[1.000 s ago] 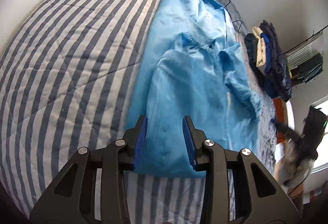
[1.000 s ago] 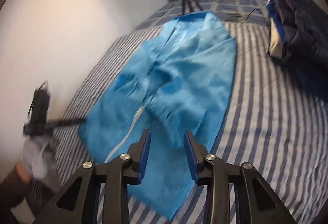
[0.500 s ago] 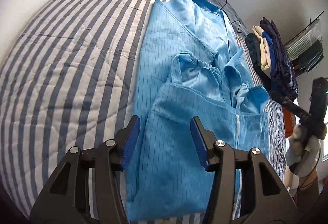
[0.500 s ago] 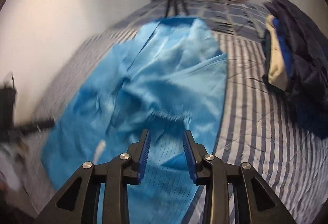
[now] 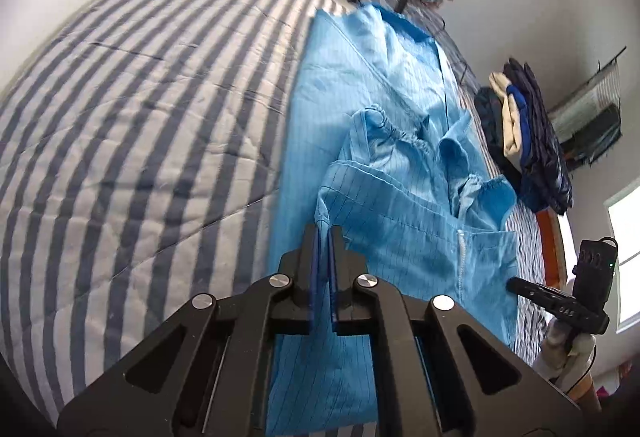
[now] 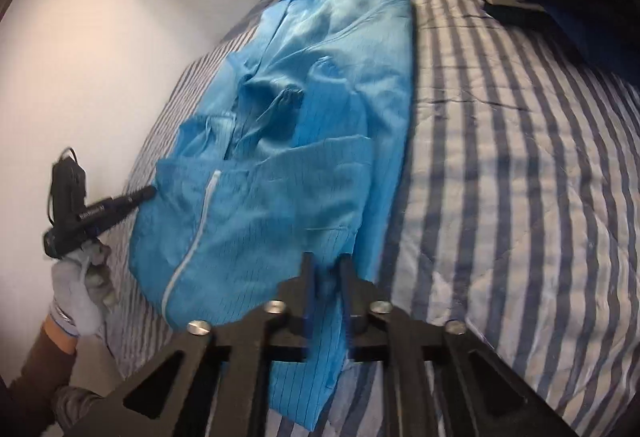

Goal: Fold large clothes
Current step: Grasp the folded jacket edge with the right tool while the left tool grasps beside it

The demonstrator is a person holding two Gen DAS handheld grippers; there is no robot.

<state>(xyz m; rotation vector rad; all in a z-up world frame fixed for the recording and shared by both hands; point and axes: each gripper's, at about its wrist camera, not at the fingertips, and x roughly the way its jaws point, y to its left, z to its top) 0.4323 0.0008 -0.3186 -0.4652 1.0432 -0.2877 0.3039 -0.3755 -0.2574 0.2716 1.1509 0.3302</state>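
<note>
Your blue garment (image 5: 384, 165) lies lengthwise on the striped bed quilt (image 5: 132, 117), its near end doubled back. Your left gripper (image 5: 323, 233) is clenched on that fold's corner; your right gripper (image 6: 326, 263) pinches the garment's opposite near corner.

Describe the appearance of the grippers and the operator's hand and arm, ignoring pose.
Both the left gripper and right gripper are matte black with silver screws and blue finger pads. The gloved hand wears pale grey above a dark brown sleeve.
</note>
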